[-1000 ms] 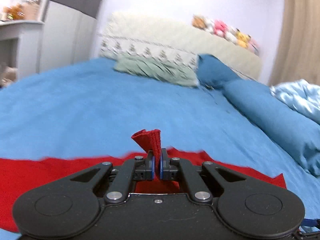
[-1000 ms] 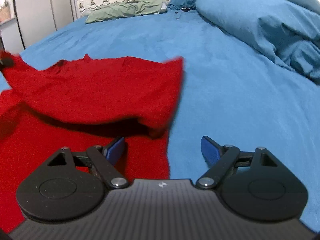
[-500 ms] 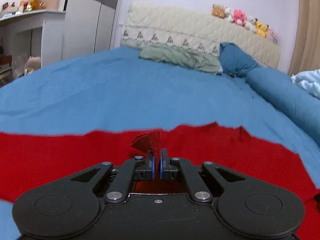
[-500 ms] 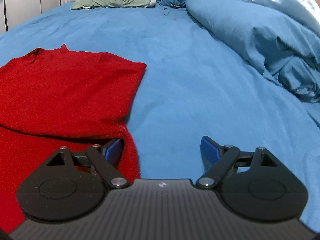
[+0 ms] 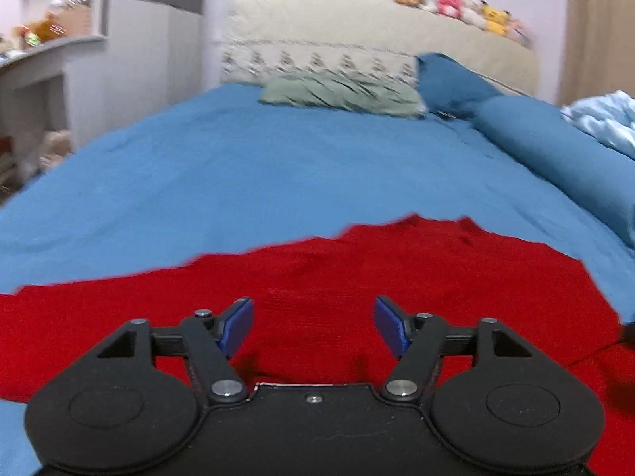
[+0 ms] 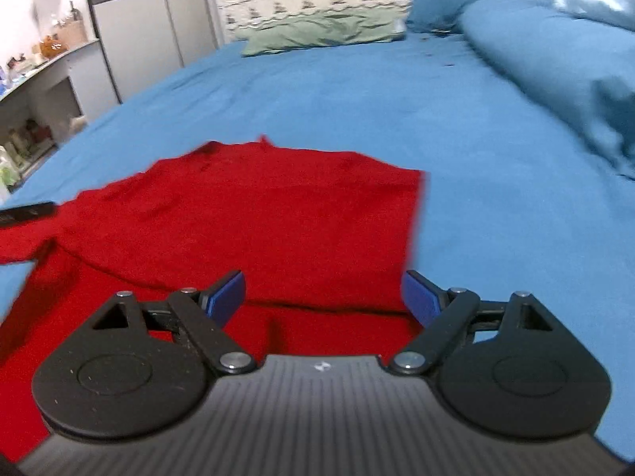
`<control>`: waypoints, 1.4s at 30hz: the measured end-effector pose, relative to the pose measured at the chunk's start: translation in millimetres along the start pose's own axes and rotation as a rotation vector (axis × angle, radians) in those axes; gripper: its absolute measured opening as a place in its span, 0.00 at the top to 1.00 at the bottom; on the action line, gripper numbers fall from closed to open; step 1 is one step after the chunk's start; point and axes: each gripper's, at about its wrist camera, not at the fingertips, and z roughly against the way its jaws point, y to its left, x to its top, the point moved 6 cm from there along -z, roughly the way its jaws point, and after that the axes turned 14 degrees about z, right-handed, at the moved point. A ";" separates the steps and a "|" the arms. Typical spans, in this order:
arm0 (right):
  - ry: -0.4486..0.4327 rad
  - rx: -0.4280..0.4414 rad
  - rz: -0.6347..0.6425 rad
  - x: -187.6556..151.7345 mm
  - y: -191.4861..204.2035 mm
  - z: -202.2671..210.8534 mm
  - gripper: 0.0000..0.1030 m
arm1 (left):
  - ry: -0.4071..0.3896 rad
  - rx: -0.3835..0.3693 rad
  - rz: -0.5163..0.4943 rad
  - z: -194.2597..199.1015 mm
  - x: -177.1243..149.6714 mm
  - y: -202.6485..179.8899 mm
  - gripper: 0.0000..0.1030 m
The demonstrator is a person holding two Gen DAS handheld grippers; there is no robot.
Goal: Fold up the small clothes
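1 red garment [image 6: 254,218] lies folded over itself on the blue bedsheet [image 6: 357,91]

Blue bed [image 5: 278,166], cream headboard [image 5: 357,35], grey wardrobe [image 6: 151,12], beige curtain [image 5: 595,31].

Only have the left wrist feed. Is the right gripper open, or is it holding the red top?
Observer: Open. The right gripper has its jaws spread with nothing between them, over the red top.
Operator: Any fold in it? I just see flat red.
Observer: Yes. One layer lies folded over, and its fold edge runs across just ahead of the right jaws, with a shadow line under it.
Operator: Is the right side tidy?
Observer: Fairly. That side of the top layer runs nearly straight away from the gripper against the blue bedspread.
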 end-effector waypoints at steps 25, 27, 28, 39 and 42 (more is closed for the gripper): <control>0.036 -0.164 -0.198 48.7 -59.9 -141.2 0.01 | 0.128 -0.023 -0.002 -45.8 -34.0 3.9 0.29; 0.047 -0.173 -0.182 51.0 -58.4 -142.6 0.01 | 0.126 -0.019 -0.008 -45.9 -33.7 2.9 0.29; 0.054 -0.181 -0.161 49.7 -54.9 -137.7 0.01 | 0.125 -0.016 -0.008 -44.9 -32.8 2.3 0.29; -0.114 -0.052 0.001 101.5 41.8 -17.7 0.01 | 0.007 0.035 0.070 46.4 24.4 20.1 0.29; -0.134 -0.008 0.037 116.4 79.8 11.0 0.00 | -0.039 0.062 0.131 82.5 45.1 44.8 0.12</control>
